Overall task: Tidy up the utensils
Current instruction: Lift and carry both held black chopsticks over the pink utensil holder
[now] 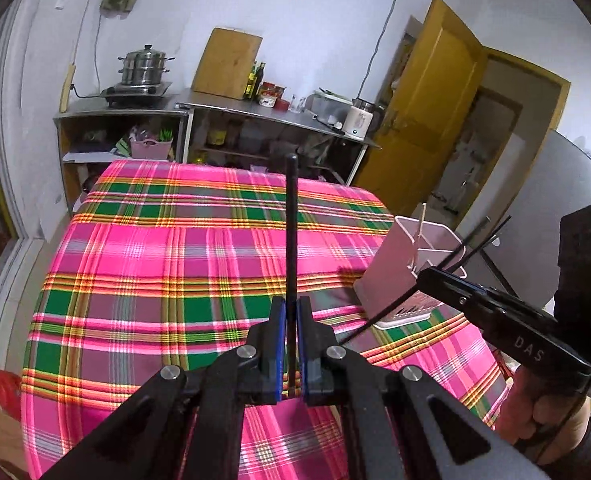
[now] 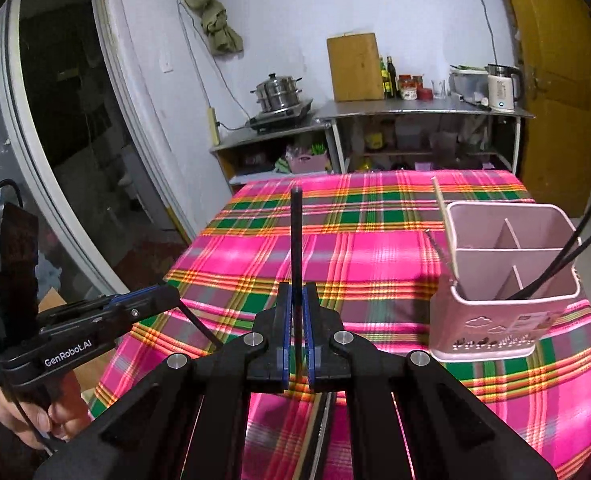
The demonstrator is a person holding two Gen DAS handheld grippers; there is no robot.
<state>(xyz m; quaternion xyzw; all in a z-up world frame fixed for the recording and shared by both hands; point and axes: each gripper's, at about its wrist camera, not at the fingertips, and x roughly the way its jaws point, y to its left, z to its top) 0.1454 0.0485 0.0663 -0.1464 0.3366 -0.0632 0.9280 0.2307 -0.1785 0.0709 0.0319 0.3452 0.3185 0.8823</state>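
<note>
1. Left wrist view: left hand-held gripper (image 1: pixel 290 312) closed on a black chopstick (image 1: pixel 292 224) that stands straight ahead above the plaid tablecloth (image 1: pixel 155 264).
2. At right in the same view: right hand-held gripper (image 1: pixel 425 276) clamped on another black chopstick (image 1: pixel 379 320), slanting down toward the cloth, just in front of the pink utensil holder (image 1: pixel 391 256).
3. Seen only here: open yellow door (image 1: pixel 427 104) and the holder's side wall.
4. Right wrist view: right hand-held gripper (image 2: pixel 296 300) shut on its black chopstick (image 2: pixel 296 236), pointing ahead.
5. Seen only here: holder's inside (image 2: pixel 507 256), split by dividers; two black chopsticks (image 2: pixel 551 272) leaning in the near compartment, a pale stick (image 2: pixel 441 200) at the left wall.
6. Left hand-held gripper (image 2: pixel 167 294) at far left, clamped on a dark stick.
7. Steel pot (image 2: pixel 277 94) on the far counter (image 2: pixel 415 108).
</note>
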